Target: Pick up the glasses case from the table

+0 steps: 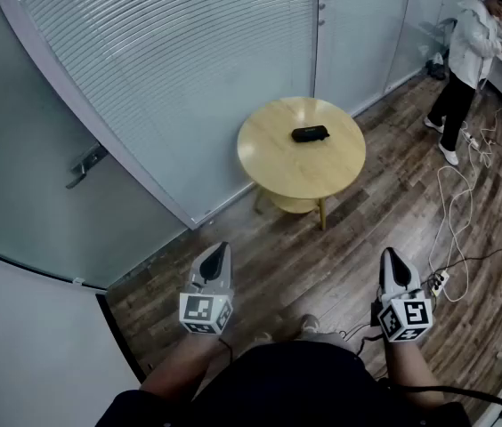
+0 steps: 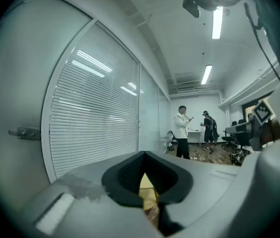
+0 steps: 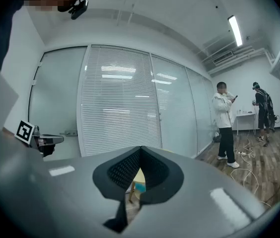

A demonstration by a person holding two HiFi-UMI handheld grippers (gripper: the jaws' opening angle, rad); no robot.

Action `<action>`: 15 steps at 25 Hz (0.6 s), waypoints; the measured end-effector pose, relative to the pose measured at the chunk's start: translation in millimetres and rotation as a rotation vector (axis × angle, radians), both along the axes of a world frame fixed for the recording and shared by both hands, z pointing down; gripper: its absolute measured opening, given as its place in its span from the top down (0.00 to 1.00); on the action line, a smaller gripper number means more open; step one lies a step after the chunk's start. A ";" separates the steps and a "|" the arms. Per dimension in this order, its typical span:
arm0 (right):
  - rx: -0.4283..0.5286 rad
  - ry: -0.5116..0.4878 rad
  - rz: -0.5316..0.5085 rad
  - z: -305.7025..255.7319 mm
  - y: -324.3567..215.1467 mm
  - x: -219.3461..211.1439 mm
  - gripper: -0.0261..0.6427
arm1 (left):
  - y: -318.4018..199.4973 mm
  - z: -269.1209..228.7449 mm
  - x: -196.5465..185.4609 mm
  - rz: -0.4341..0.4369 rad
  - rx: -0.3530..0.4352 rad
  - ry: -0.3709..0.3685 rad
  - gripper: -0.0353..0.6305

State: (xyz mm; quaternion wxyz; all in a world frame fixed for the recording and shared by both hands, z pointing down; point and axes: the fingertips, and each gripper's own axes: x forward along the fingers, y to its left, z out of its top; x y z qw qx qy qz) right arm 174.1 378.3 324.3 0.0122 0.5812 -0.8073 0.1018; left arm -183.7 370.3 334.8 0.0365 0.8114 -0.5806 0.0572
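Observation:
The black glasses case point(image 1: 310, 133) lies near the middle of a round wooden table point(image 1: 269, 154) standing by the glass wall. Both grippers are held low and well short of the table, above the wooden floor. My left gripper point(image 1: 219, 251) points toward the table with its jaws together and nothing in them. My right gripper point(image 1: 391, 256) is likewise shut and empty. In the left gripper view the left gripper point(image 2: 145, 155) shows only a sliver of yellow table top point(image 2: 147, 191) through the slit below its tips. The right gripper point(image 3: 141, 150) in its own view looks the same.
A glass wall with blinds point(image 1: 180, 60) runs behind the table, with a door handle point(image 1: 86, 165) at left. A person in a white jacket point(image 1: 472, 47) stands at the far right. White cables point(image 1: 454, 205) and a power strip point(image 1: 435, 281) lie on the floor at right.

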 end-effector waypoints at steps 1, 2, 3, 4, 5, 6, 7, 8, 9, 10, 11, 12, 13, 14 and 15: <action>0.003 -0.001 0.000 -0.9 -0.4 -0.9 0.95 | -1.2 -1.2 0.7 0.005 0.005 -0.002 0.94; 0.006 -0.002 0.000 -1.7 -0.6 -1.6 0.95 | -2.1 -2.3 1.7 0.009 0.010 -0.005 0.94; 0.009 -0.003 -0.001 -2.4 -0.4 -1.7 0.95 | -2.3 -3.3 3.2 0.013 0.014 -0.006 0.94; 0.011 -0.004 -0.002 -2.8 0.3 -1.3 0.95 | -1.9 -4.2 5.4 0.017 0.017 -0.006 0.94; 0.013 -0.004 -0.003 -2.9 1.1 -0.4 0.95 | -1.2 -4.7 7.9 0.020 0.018 -0.005 0.94; 0.014 -0.003 -0.003 -2.4 1.8 0.8 0.95 | -0.8 -4.8 10.1 0.021 0.018 -0.003 0.94; 0.013 -0.002 -0.003 -1.6 2.2 1.9 0.95 | -0.7 -4.9 12.0 0.022 0.018 -0.002 0.94; 0.011 -0.001 -0.003 -0.7 2.1 2.9 0.95 | -1.2 -5.2 13.5 0.024 0.019 0.000 0.94; 0.010 -0.001 -0.003 0.1 1.8 3.8 0.95 | -2.0 -5.9 14.7 0.025 0.021 0.000 0.94; 0.009 -0.005 -0.002 0.6 1.4 4.5 0.95 | -2.7 -6.6 15.7 0.025 0.022 0.000 0.94; 0.011 -0.015 -0.002 0.4 1.2 5.6 0.95 | -3.4 -7.1 16.8 0.025 0.022 0.000 0.94; 0.017 -0.030 0.000 -0.7 1.1 7.2 0.95 | -4.0 -7.5 18.2 0.026 0.022 -0.001 0.94; 0.026 -0.046 0.003 -2.4 1.0 9.5 0.95 | -4.5 -7.9 20.3 0.027 0.023 -0.003 0.94; 0.034 -0.058 0.006 -4.2 0.7 12.0 0.95 | -5.2 -8.6 23.2 0.029 0.025 -0.006 0.94; 0.040 -0.065 0.005 -5.6 0.1 14.0 0.95 | -6.1 -9.4 26.8 0.033 0.028 -0.010 0.94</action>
